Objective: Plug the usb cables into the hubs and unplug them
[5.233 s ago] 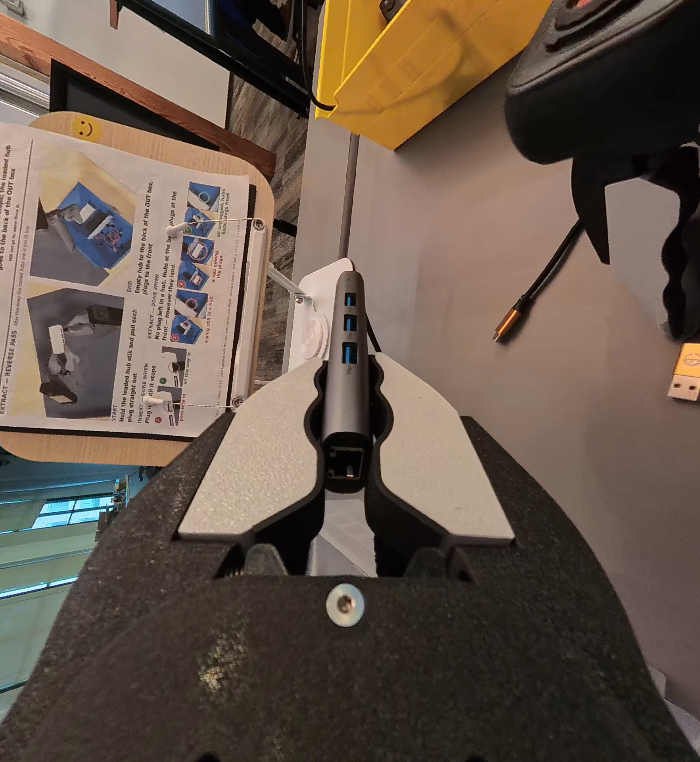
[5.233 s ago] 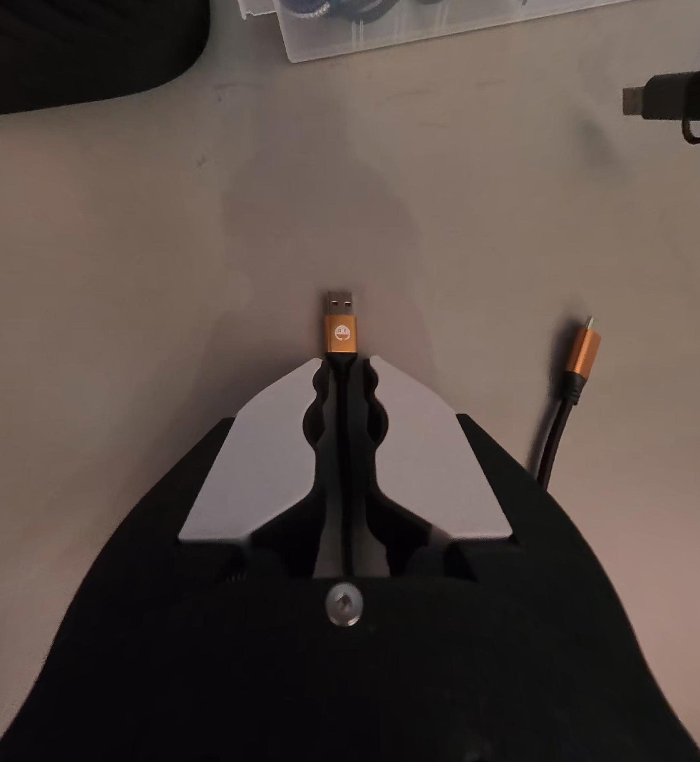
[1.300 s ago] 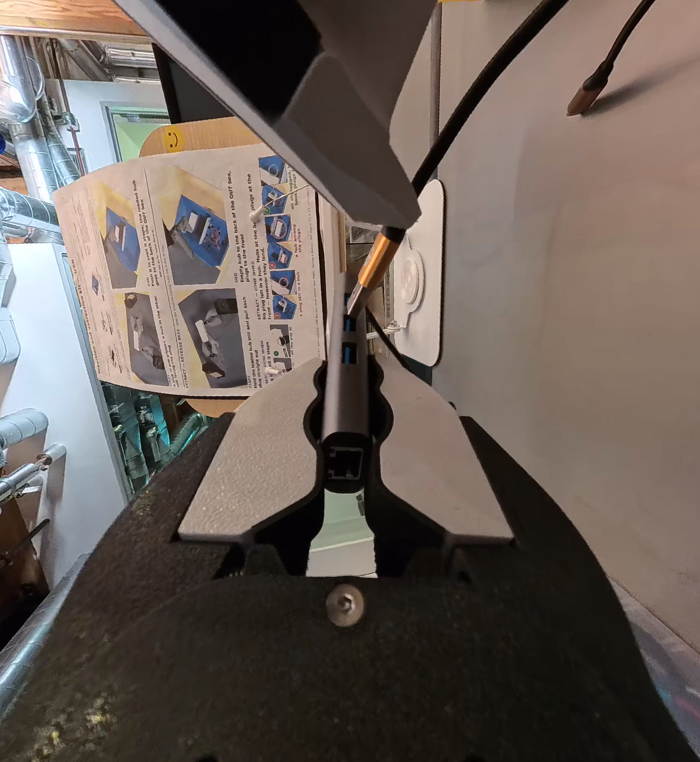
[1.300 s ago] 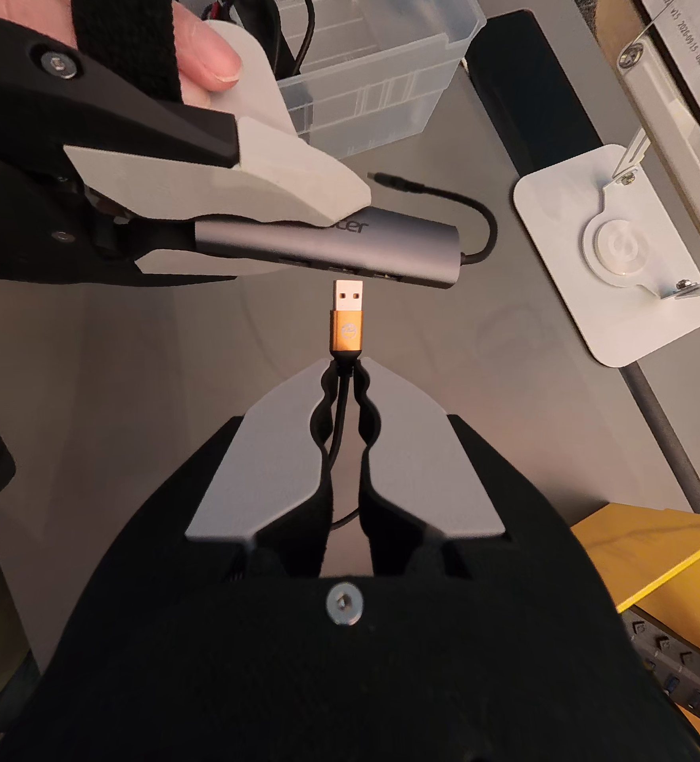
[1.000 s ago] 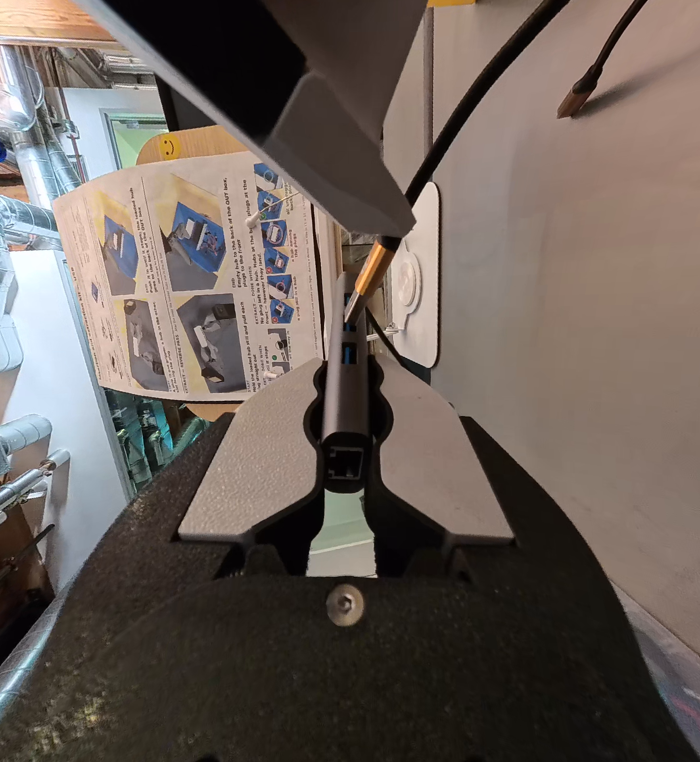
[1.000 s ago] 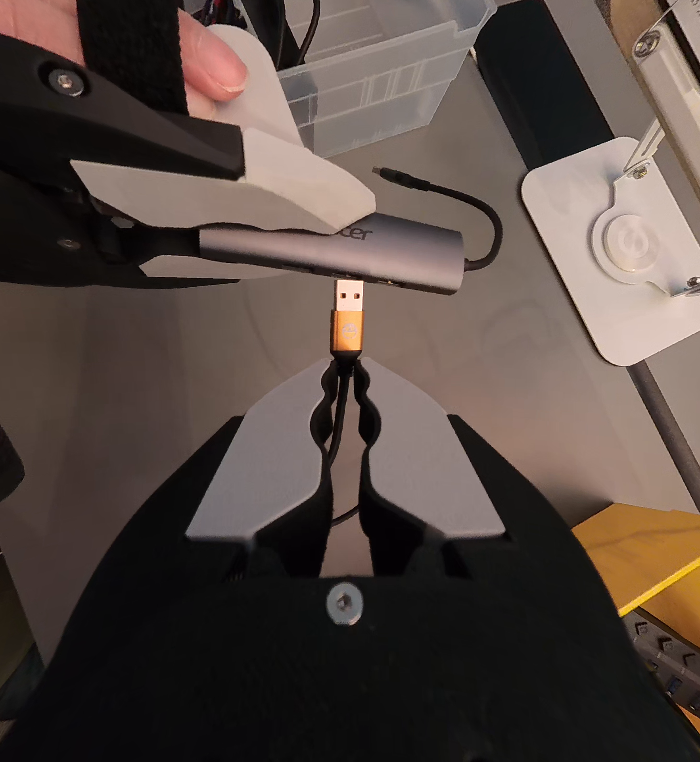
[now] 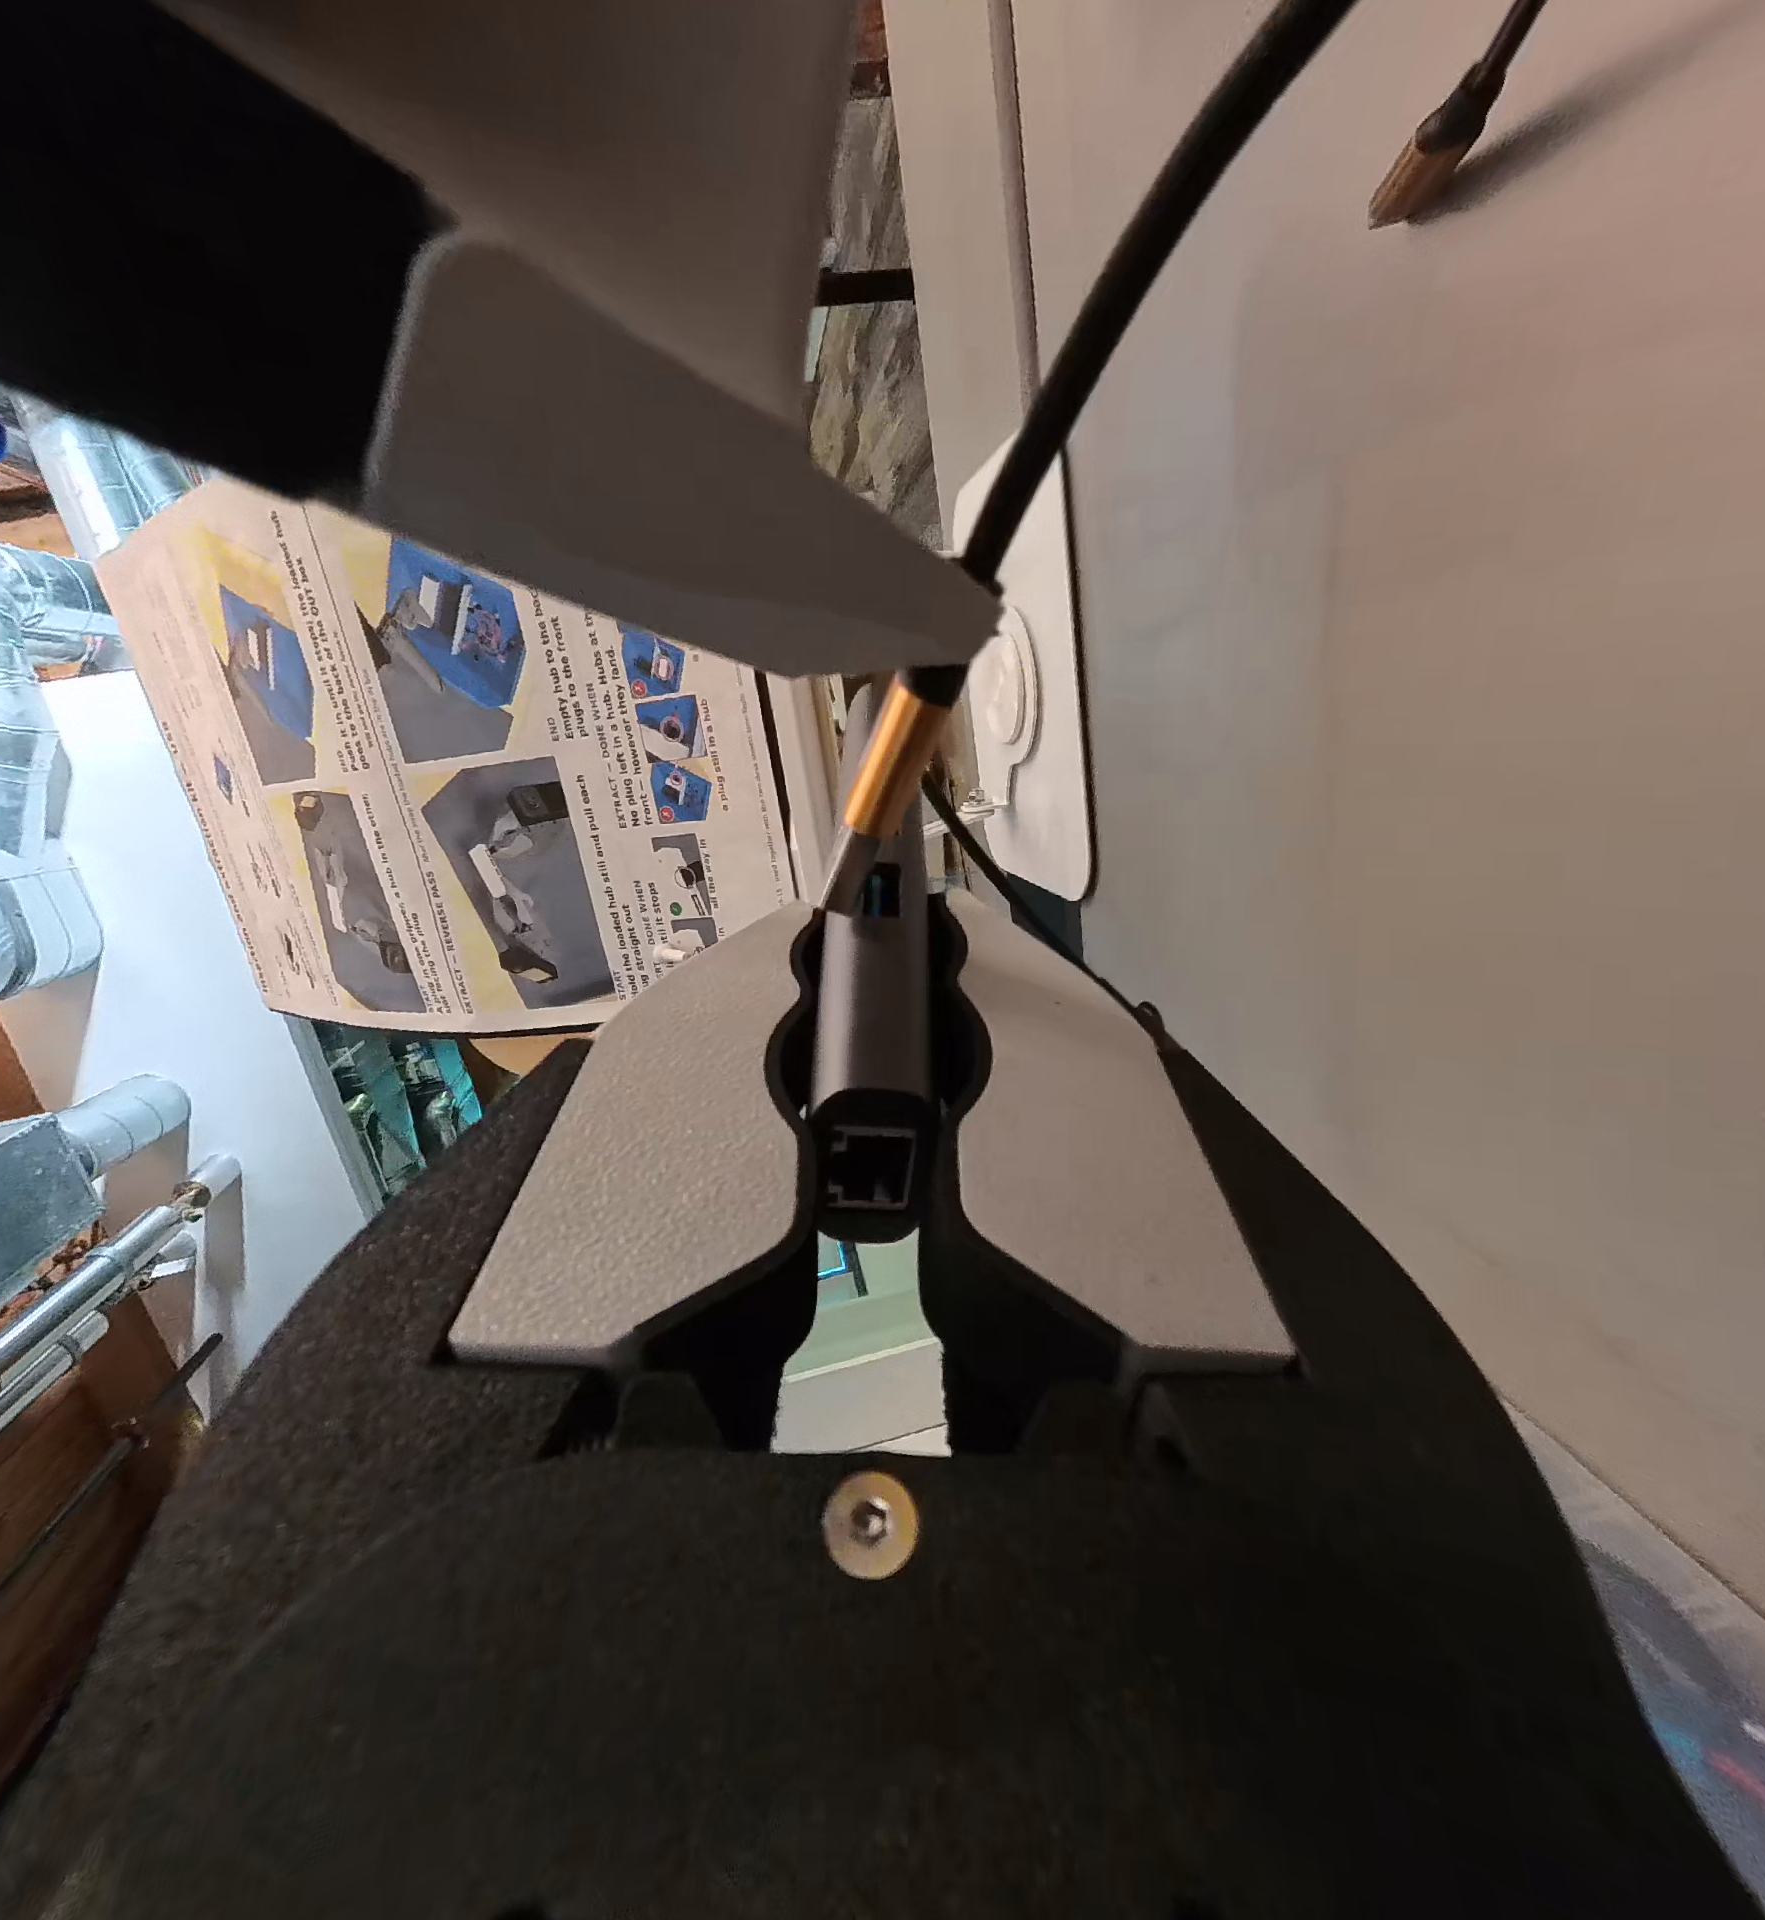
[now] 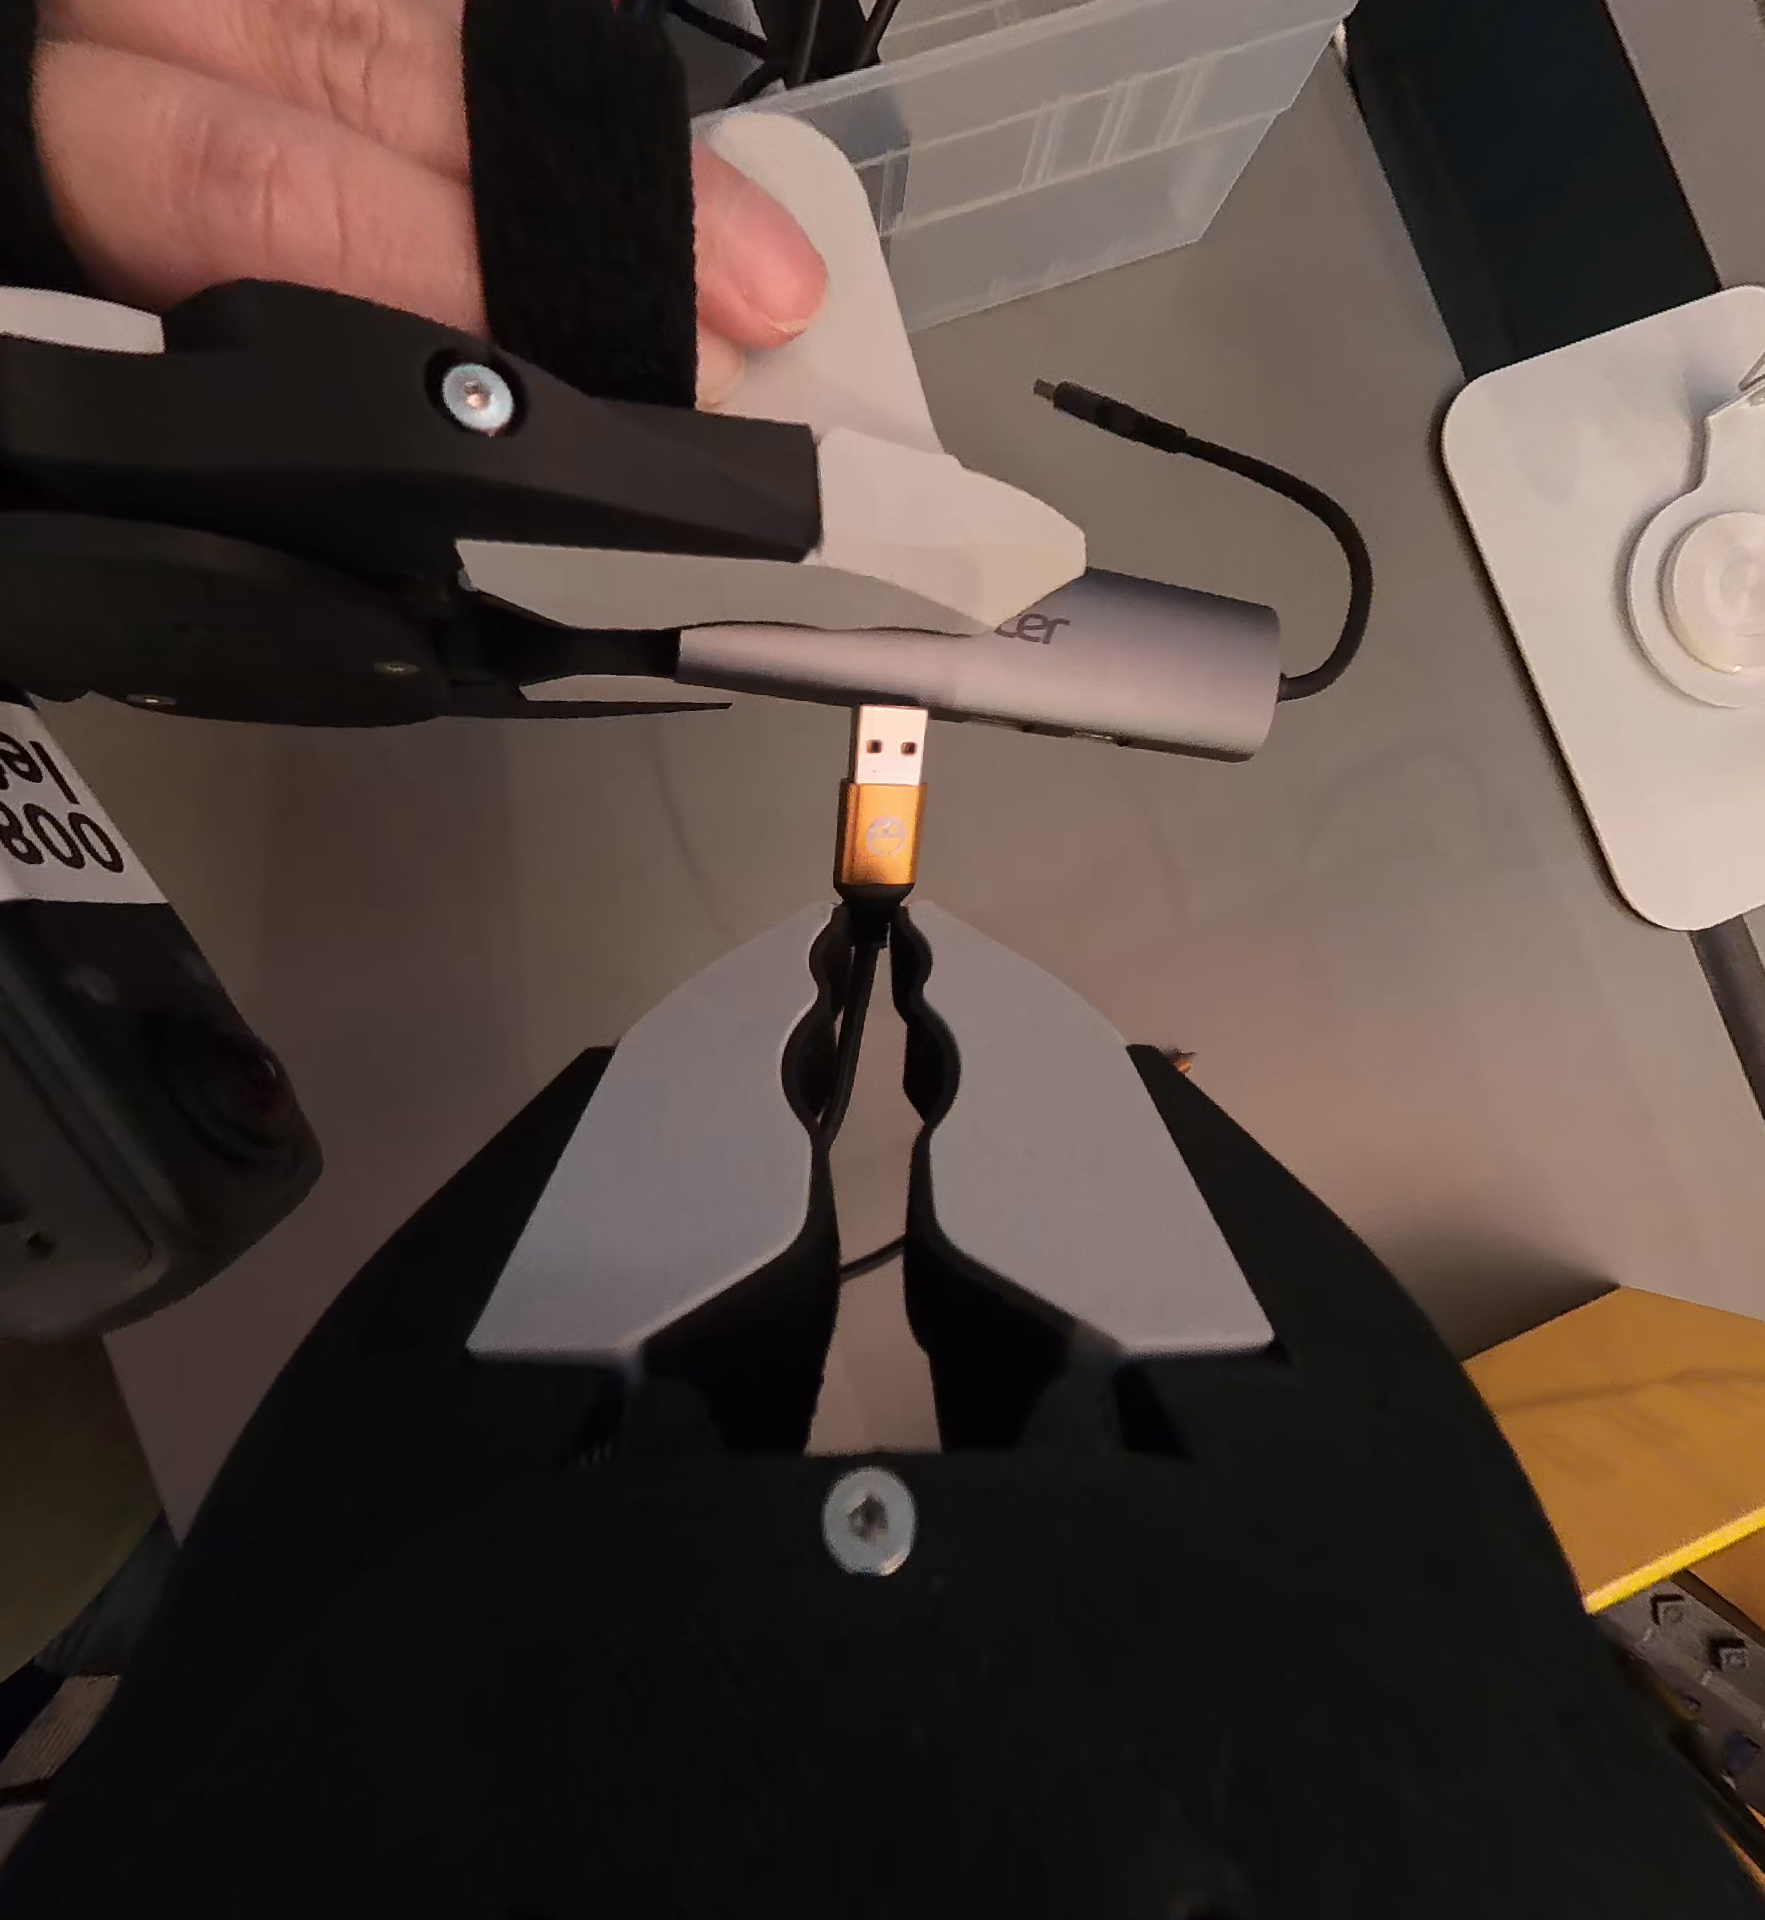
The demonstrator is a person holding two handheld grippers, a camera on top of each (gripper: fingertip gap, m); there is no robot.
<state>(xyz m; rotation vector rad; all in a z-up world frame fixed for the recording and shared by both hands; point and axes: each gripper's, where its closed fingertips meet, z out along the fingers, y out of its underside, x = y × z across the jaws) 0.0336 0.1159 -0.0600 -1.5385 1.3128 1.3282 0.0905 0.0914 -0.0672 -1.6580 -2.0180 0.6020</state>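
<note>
Grey tabletop [image 8: 442,987] is carrying the scene, and a clear plastic bin [image 8: 1065,135] is sitting at its far edge. Yellow material [image 8: 1636,1455] is showing at the lower right of the right wrist view. A white mounting plate [image 8: 1605,582] is lying at the table's right edge, and a printed instruction sheet [image 7: 442,790] is standing behind it in the left wrist view.

Left gripper [image 7: 870,935] is clenching a grey USB hub [image 8: 1117,665] by its rear half; the hub's Ethernet socket is facing the left wrist camera and one blue port [image 7: 883,891] is showing past the fingertips. A person's hand [image 8: 338,156] is holding this gripper under a black strap. The hub's short black lead [image 8: 1314,540] is curling back toward the bin.

Right gripper [image 8: 867,914] is clamping a black cable just behind its orange-sleeved USB-A plug [image 8: 880,831]. The plug's metal tip is meeting the hub's port side; whether it is seated is not discernible. The cable's other orange-tipped end [image 7: 1408,177] is lying on the tabletop, well apart.
</note>
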